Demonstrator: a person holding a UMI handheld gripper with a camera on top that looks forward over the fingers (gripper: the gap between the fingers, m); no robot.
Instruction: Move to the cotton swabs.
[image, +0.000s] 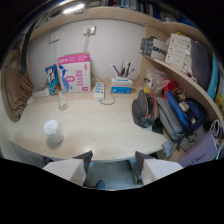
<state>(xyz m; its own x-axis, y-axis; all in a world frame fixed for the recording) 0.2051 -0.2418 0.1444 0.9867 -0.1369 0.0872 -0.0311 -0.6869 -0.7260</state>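
White swab tub (53, 131) beyond parted fingers (84, 161)

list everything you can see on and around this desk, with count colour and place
light wooden desk: 1, pale beige, ahead of the fingers
round clear plastic tub of cotton swabs: 1, whitish, near front of desk, ahead and to the left of the fingers
pink and white carton: 1, against the back wall
blue and white packet: 1, left of the carton
small clear bottle: 1, in front of the carton
white power strip: 1, right of the carton
blue and white box holding pens: 1, back of desk
dark grey pouch: 1, on the desk's right side
white boxes: several stacked, upper shelf on the right
gripper: 1, pale fingers with dark pads, open, nothing between them
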